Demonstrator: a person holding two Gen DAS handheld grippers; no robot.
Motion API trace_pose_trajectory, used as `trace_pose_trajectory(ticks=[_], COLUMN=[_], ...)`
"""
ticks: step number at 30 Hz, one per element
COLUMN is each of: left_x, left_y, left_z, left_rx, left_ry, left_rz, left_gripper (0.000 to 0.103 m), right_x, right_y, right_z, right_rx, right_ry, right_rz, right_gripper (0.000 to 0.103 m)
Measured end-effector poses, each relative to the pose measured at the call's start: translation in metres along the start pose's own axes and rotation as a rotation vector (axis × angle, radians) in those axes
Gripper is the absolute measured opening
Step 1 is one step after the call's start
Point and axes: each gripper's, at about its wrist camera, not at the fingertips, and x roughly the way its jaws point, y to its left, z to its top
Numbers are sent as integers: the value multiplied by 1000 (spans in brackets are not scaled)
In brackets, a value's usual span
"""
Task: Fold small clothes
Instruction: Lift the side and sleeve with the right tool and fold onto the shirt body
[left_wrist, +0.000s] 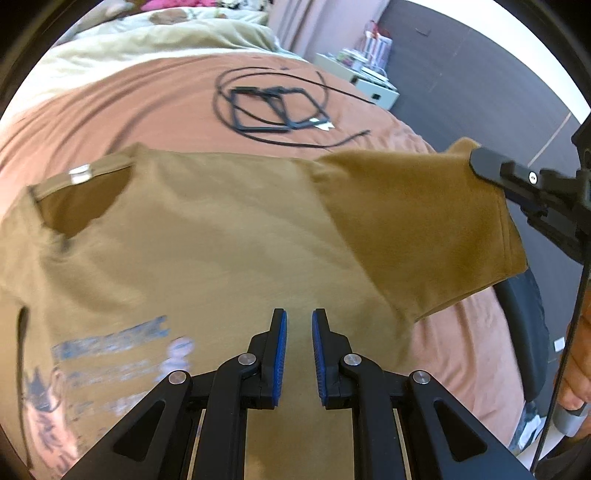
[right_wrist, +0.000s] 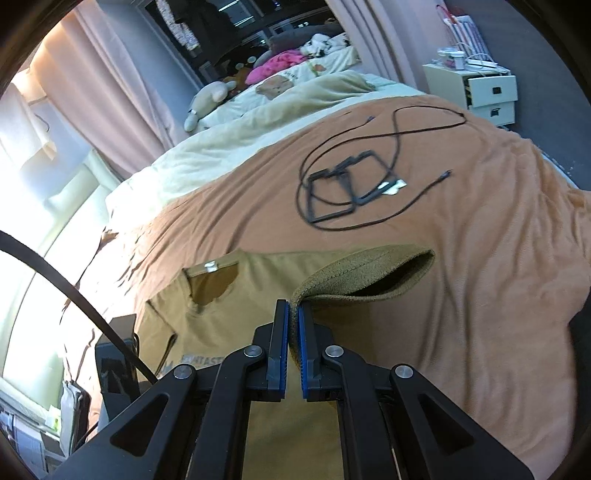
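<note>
Bedroom scene: bed (right_wrist: 480, 229) with a rust-orange cover, pale duvet and soft toys toward the far end, white drawer unit (right_wrist: 484, 92) against the dark wall. Tan T-shirt (left_wrist: 207, 236) lay spread on the orange cover, print side up, neck opening with its label to the left in both views. My right claw (right_wrist: 293, 317) was pressed together on the sleeve hem, pinching the ribbed edge between the blue pads; the sleeve (left_wrist: 417, 221) hung lifted off the cover and opened into a mouth beyond the pads. From the left camera that claw showed at the far right edge, clamped on the sleeve corner. My left claw (left_wrist: 299, 325) sat over the shirt body, pads parted by a narrow gap, nothing between them. Black cable (right_wrist: 369, 177) lay coiled in loops on the cover beyond the shirt, well apart from it. Some motion blur on the print.
</note>
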Motion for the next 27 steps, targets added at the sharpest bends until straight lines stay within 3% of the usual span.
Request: trace_pose_trajectory(ticks=[18,20,22,25,27], left_x=[-30,-30,-31,-35,-37], left_y=[63,68,72,76,76], left_z=[-21,-22,-23,-23,-21], left_rx=[-66,-71,-76,-86,-92], left_ry=[-19,-15,-16,-39,-49], left_rz=[50,57,67,78,79], left_gripper=[16,19,35,55,57], right_x=[70,84,95,98,94], right_y=[45,49,49,50,50], right_z=[-10,-13,-16,-15,-14], right_rx=[-52,-56,-44,-60,-78], right_ry=[127,166,219,237,223], right_rz=[6,-6,-10,-10,-21], right_gripper=[2,3,5,17,49])
